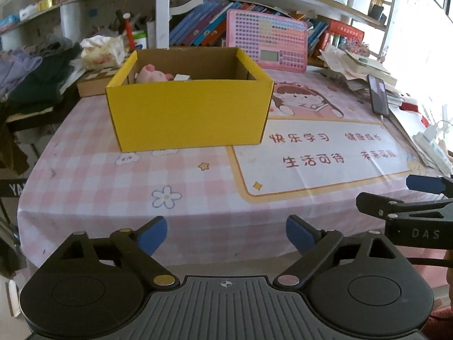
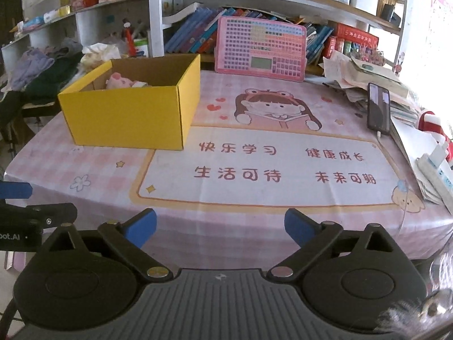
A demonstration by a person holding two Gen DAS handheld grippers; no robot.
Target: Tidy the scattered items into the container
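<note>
A yellow cardboard box (image 1: 187, 113) stands open on the pink tablecloth at the left of the table; it also shows in the right wrist view (image 2: 127, 119). Inside it lie a pink plush pig (image 1: 150, 74) (image 2: 120, 80) and a small white item (image 1: 181, 78). My left gripper (image 1: 226, 233) is open and empty, held back at the table's near edge. My right gripper (image 2: 220, 226) is open and empty too, beside the left one. The right gripper's fingers (image 1: 396, 206) show at the right of the left wrist view.
A pink toy keyboard tablet (image 2: 260, 49) leans against the shelf behind the table. A phone (image 2: 378, 107) stands propped on a paper pile (image 2: 368, 82) at the right, by a power strip (image 2: 436, 170). Clothes (image 1: 34, 70) and tissues (image 1: 102, 51) are piled at the left.
</note>
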